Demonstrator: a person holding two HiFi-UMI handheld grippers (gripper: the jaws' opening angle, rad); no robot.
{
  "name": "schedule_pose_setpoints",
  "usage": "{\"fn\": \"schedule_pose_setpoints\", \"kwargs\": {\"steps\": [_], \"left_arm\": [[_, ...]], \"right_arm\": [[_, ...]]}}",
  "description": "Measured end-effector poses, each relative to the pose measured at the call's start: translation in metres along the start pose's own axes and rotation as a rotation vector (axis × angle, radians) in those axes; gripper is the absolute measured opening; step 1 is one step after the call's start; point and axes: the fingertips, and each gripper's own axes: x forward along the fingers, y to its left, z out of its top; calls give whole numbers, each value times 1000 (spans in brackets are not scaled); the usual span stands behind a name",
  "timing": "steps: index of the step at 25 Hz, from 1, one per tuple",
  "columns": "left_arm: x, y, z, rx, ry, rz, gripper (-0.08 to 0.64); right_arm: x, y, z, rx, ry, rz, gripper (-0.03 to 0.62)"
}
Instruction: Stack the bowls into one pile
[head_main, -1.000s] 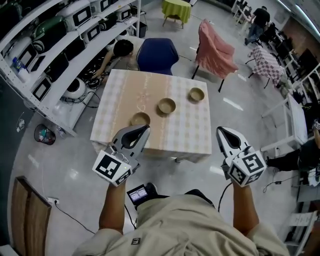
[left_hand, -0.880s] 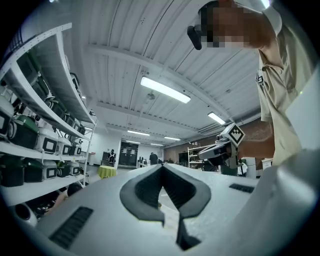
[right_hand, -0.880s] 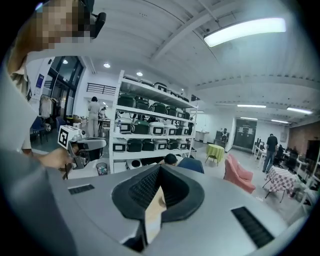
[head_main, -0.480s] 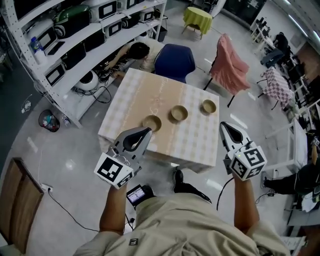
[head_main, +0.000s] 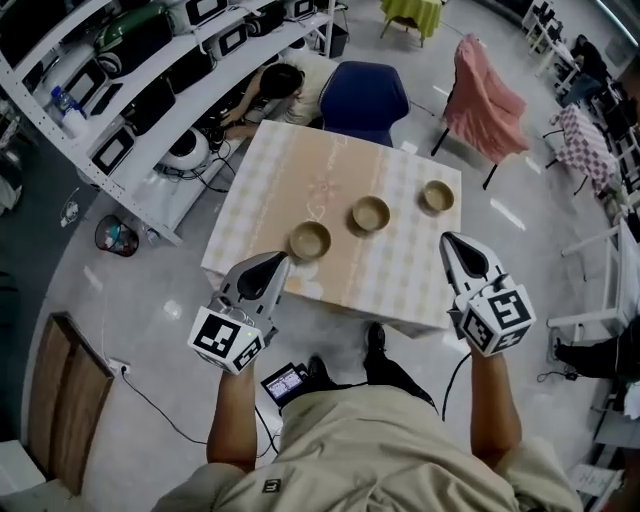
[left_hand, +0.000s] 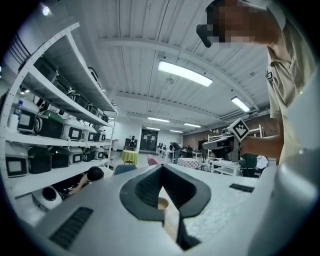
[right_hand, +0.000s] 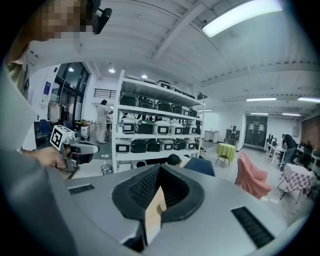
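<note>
Three tan bowls stand apart in a slanted row on the checked table: the near-left bowl, the middle bowl and the far-right bowl. My left gripper hovers shut and holding nothing over the table's near edge, just short of the near-left bowl. My right gripper is shut and holds nothing too, at the near right edge, short of the far-right bowl. In the left gripper view the jaws meet at the tip, and a bowl shows through the slit. The right gripper looks the same.
A blue chair and a chair under a pink cover stand behind the table. A person crouches by the shelves at the left. A wooden chair and a bin stand on the floor.
The table and bowls have drifted right and nearer in the head view as the person stepped in. Both grippers stay shut, now reaching the table's near edge.
</note>
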Motion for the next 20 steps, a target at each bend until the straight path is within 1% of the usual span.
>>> {"fn": "schedule_pose_setpoints", "kwargs": {"steps": [5,10,15,20], "left_arm": [[29,23,-51,-34,117,71,6],[66,47,-103,-57,218,115,6],[95,69,-154,-81,313,158,6],[116,93,-202,-84,390,222,8]], "right_arm": [[18,-28,-34,49,44,3,3],[39,-64,-69,74,71,18,3],[61,-87,-93,86,101,47,3],[87,-102,-119,92,135,88,3]]}}
